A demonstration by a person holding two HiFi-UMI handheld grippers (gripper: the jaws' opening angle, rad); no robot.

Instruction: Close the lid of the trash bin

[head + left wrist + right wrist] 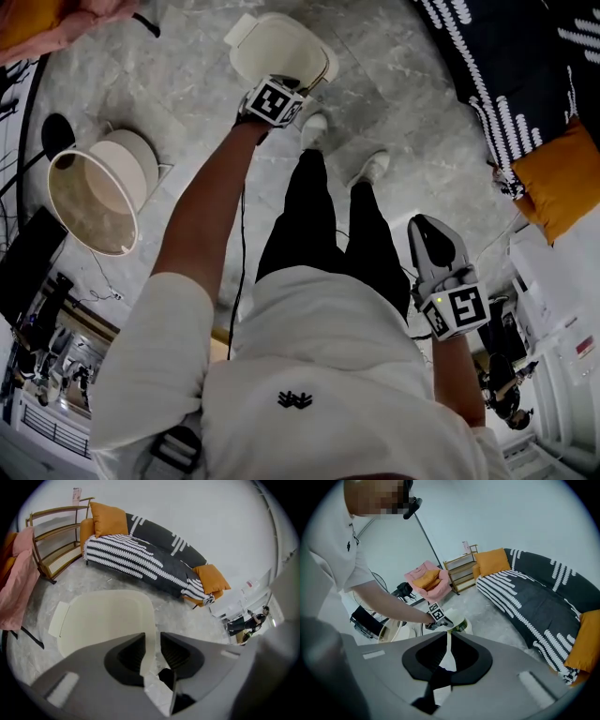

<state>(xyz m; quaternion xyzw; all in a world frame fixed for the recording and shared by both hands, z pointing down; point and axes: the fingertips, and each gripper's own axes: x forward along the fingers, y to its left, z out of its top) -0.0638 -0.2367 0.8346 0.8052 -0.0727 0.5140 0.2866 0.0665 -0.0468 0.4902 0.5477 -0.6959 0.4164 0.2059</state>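
The trash bin stands on the grey marble floor, and its cream lid (278, 45) (105, 620) is tilted partly up over it. In the right gripper view the raised lid (456, 619) leaves a strip of green (462, 627) showing inside the bin. My left gripper (289, 88) (153, 638) reaches down at arm's length and is shut on the lid's right rim, which runs between its jaws. My right gripper (425, 227) (449, 638) hangs by my right hip, away from the bin, jaws together and empty.
My feet in white shoes (315, 129) stand just in front of the bin. A round cream shade-like object (94, 202) sits on the floor to the left. Around the room are a black-and-white striped sofa (150, 559) with orange cushions (562, 178), a wooden rack (56, 545) and pink cloth (18, 583).
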